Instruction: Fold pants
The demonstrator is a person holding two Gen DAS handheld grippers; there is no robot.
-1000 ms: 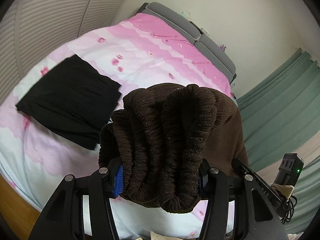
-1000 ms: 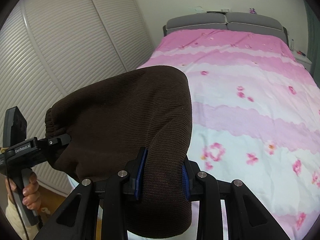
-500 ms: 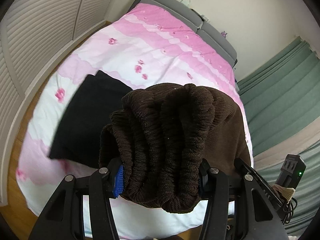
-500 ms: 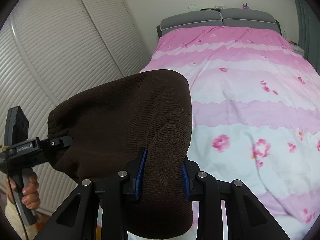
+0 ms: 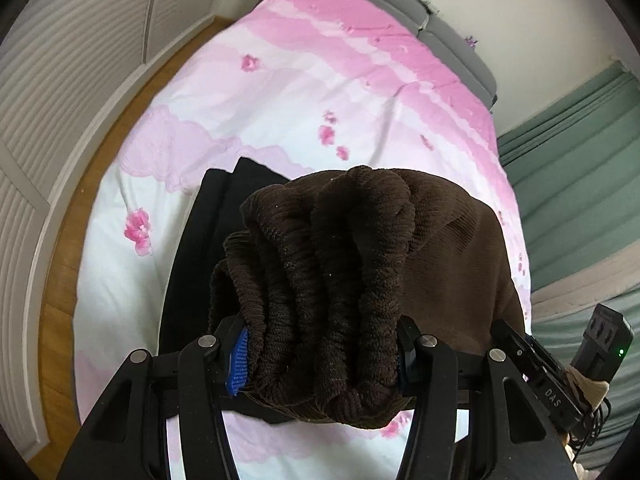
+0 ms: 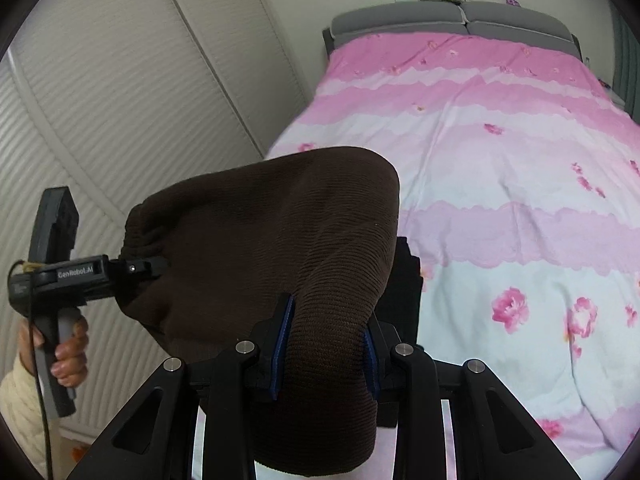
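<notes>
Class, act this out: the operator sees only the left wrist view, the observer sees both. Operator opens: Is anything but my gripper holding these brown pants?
Observer: Yes, the right gripper is shut on the brown pants too.
Operator: Is that end bunched like mine?
Observer: No, the cloth there lies smooth between the pads.
Operator: Can you see my gripper?
Observer: Yes, the left gripper grips the pants' gathered edge, and a hand holds its handle.
</notes>
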